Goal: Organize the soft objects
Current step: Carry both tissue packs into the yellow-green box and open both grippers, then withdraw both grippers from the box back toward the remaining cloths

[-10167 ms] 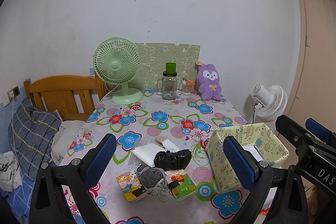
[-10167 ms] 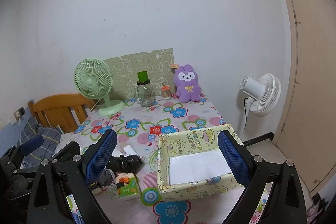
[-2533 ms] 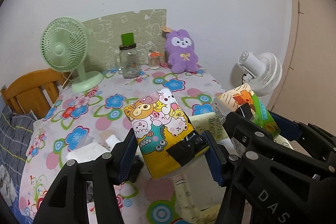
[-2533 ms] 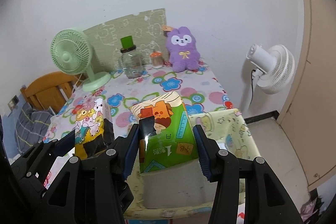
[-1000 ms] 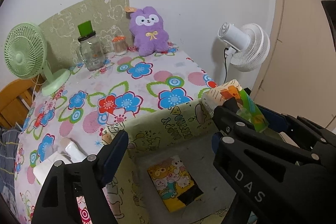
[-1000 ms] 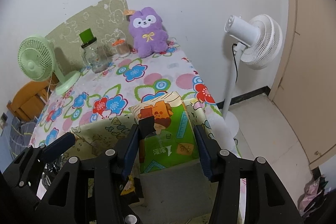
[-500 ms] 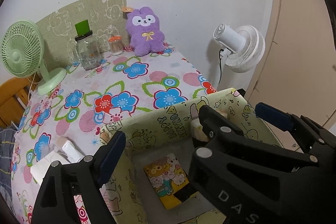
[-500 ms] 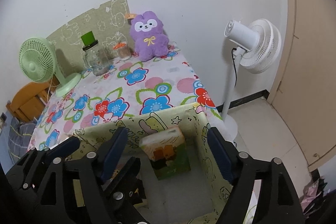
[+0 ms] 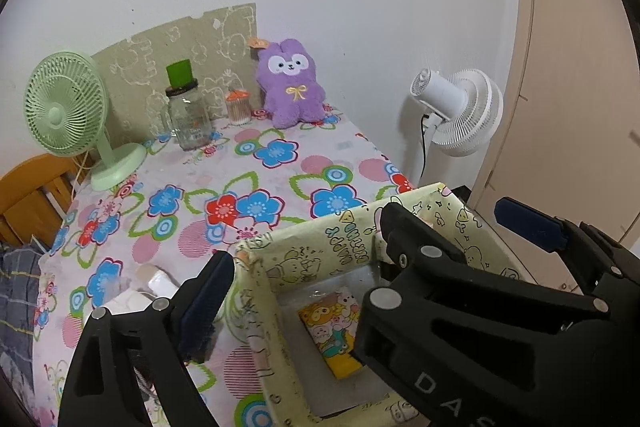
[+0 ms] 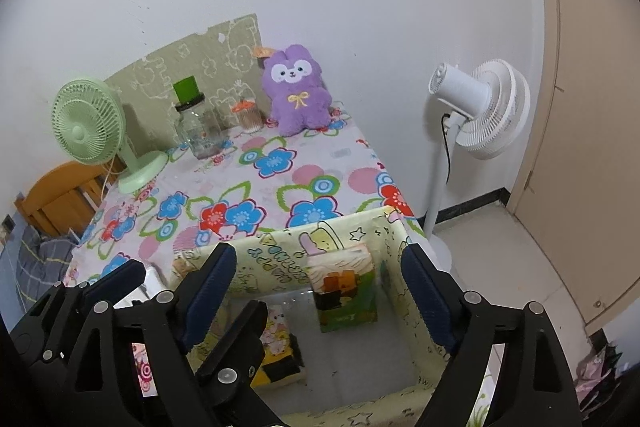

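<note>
Overhead, both grippers' jaws are opening, empty, above the flowered tablecloth (image 10: 280, 183).

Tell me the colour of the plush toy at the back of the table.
The plush toy is purple with a white face and a yellow bow, clearest in the right wrist view.

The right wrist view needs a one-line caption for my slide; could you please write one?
Right gripper, jaws opening and empty, above the patterned box holding the green tissue pack and yellow tissue pack.
</note>
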A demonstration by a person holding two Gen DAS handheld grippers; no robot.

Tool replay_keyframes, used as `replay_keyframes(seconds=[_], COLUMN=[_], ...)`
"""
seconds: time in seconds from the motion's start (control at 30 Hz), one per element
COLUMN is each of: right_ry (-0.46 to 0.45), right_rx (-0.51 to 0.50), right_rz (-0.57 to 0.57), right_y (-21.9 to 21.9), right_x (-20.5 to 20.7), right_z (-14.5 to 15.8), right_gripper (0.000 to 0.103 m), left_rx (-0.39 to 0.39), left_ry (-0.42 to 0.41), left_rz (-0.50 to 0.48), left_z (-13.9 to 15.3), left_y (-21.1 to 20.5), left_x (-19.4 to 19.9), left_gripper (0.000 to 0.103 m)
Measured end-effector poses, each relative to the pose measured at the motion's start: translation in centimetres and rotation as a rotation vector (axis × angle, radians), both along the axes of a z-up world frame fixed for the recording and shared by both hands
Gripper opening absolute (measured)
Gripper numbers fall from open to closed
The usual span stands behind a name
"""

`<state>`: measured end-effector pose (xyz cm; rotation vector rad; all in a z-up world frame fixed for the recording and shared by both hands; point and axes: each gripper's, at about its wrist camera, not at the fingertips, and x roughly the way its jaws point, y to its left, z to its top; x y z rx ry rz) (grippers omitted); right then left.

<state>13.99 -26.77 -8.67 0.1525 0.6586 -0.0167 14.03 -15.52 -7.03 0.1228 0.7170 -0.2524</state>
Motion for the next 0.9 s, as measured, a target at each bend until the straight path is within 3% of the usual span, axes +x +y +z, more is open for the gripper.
replay_keyframes(seconds=[0.9], right_ry=[-0.091], right_rx=[-0.021], right_rz=[0.069], right_y=[6.8], right_x=[-4.3], right_z=[3.5], right_gripper=[0.098], left_rx=[-0.032], left_ry=[-0.086], left_rz=[0.063], left_z=[3.0], left_y=[6.7], left_x=[-3.9], left_gripper=[0.1])
